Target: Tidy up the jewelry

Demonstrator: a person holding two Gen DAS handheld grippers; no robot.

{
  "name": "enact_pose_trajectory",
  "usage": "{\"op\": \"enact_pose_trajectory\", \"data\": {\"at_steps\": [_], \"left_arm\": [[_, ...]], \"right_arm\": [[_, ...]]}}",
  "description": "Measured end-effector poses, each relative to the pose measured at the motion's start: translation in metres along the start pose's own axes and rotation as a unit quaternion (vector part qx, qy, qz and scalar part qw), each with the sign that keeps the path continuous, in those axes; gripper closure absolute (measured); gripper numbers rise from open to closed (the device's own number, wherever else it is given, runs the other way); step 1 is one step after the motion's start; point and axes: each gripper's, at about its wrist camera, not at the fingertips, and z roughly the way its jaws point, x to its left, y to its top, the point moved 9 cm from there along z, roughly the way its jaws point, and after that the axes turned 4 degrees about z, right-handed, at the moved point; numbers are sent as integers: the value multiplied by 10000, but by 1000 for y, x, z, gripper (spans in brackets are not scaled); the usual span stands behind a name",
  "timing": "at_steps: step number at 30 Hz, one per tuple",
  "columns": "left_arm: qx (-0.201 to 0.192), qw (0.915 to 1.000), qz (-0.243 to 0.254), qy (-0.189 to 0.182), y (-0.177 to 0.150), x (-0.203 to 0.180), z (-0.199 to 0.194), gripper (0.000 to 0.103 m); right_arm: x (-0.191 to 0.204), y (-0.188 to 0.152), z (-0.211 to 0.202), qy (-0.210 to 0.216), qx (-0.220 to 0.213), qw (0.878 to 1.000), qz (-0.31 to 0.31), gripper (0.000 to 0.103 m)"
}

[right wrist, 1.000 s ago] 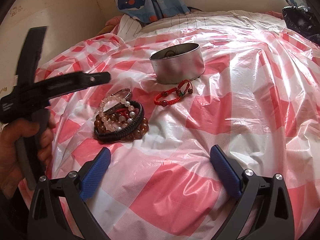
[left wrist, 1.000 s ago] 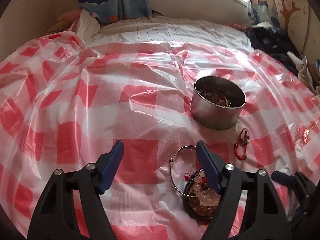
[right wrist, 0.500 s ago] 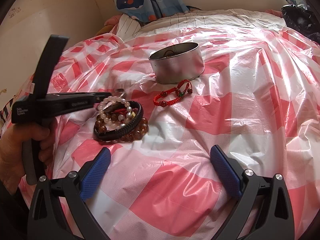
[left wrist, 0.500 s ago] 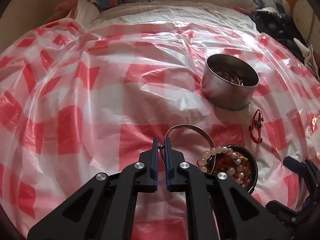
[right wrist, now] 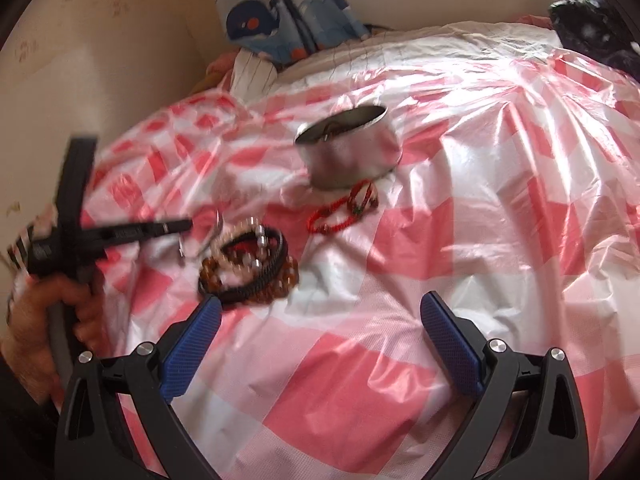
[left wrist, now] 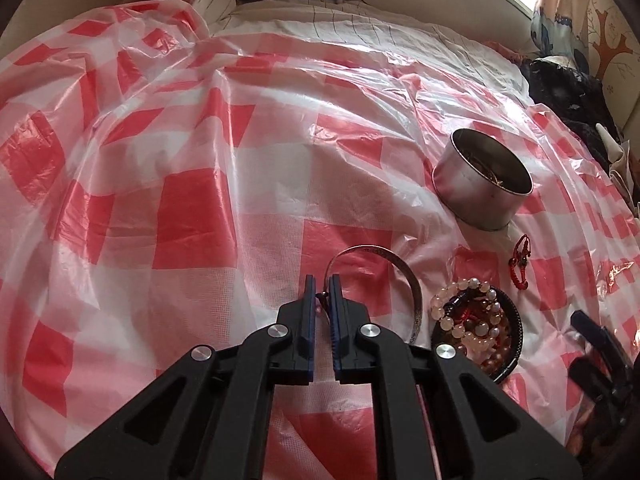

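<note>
Red-and-white checked plastic sheet (left wrist: 192,216) covers the bed, crinkled and shiny, with a striped sheet (left wrist: 360,28) showing beyond its far edge and a whale-print curtain (right wrist: 256,20) hanging against the wall. Dark clothes (left wrist: 568,92) are heaped off the sheet's far right corner.

On the right half of the plastic stands a round metal tin (left wrist: 482,184), upright and open, with some jewelry inside that I can't make out clearly. Just in front of it, toward the near edge, lies a red cord bracelet (right wrist: 344,212), close to the tin's base. Nearer still sits a pile of bracelets (left wrist: 476,324): pale beads, amber beads and a black band stacked together.

The left gripper (left wrist: 322,292) has its blue pads nearly together, pinched on the end of a silver bangle (left wrist: 384,264). The bangle curves out from the pads and bends round to the right, its far end coming down beside the bead pile. In the right wrist view the bangle looks raised off the plastic next to the pile, though that picture is blurred. A bare hand (right wrist: 44,320) grips the left tool's handle.

The right gripper (right wrist: 320,332) hangs over the near part of the plastic with its fingers spread wide and nothing between them, the bead pile just beyond its left finger.
</note>
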Motion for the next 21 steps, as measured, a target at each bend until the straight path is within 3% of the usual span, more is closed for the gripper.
{"op": "enact_pose_trajectory", "data": {"at_steps": [2,6,8,11,16,18,19,20,21], "left_arm": [[9,10000,-1,-53,0,0,3,94],[-7,9998,9,-184,1,-5,6,84],[-28,9997,67,-239,3,-10,7,73],[-60,9995,214,-205,4,-15,9,65],[-85,9994,294,-166,5,-19,11,59],[-95,9994,294,-175,5,-19,12,57],[-102,9994,281,-192,6,-20,12,56],[-108,9994,258,-221,5,-19,11,55],[-115,9994,235,-247,5,-18,11,55]], "right_arm": [[-1,16,-2,-74,-201,9998,-6,8],[5,41,17,-259,-161,9991,-286,8],[7,50,36,-397,-16,9982,-450,8],[2,55,63,-476,291,9972,-506,8],[-7,49,87,-541,718,9948,-478,10],[-5,45,88,-658,795,9923,-687,29],[-5,42,88,-739,829,9908,-777,52],[-5,40,88,-732,867,9902,-818,68],[-5,39,87,-685,898,9903,-806,74]]}}
